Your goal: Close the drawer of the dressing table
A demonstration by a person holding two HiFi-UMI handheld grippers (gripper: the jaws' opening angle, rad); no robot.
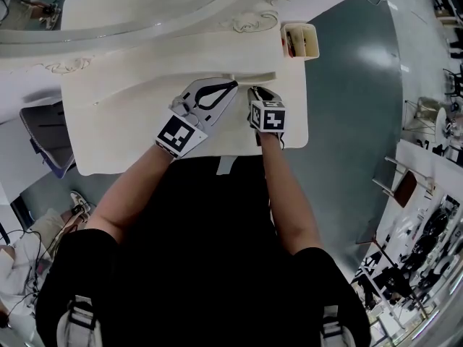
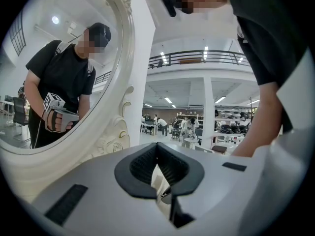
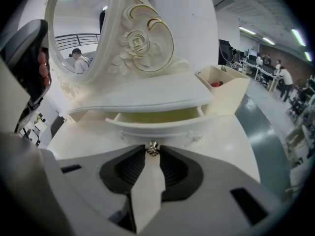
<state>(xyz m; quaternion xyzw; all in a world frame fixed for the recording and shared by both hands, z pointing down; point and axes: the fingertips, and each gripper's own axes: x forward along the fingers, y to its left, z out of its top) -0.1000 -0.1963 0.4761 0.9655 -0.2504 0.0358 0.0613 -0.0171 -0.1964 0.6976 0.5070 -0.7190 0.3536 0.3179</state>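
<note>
The drawer (image 3: 157, 124) of the white dressing table (image 1: 130, 136) stands partly pulled out under the raised shelf. Its pale inside shows in the right gripper view. A small metal knob (image 3: 152, 149) sits at the middle of the drawer front. My right gripper (image 3: 152, 152) points down at it, and the knob is pinched between its two tips. In the head view this gripper (image 1: 255, 92) is near the table's right middle. My left gripper (image 1: 230, 87) hovers just left of it, held level. Its jaws (image 2: 157, 146) are together with nothing in them.
The oval mirror (image 3: 81, 33) with its carved frame stands behind the drawer and reflects the person (image 2: 64, 77). A cream box (image 1: 300, 40) with red items stands at the table's back right corner. To the right of the table is grey floor (image 1: 354, 85).
</note>
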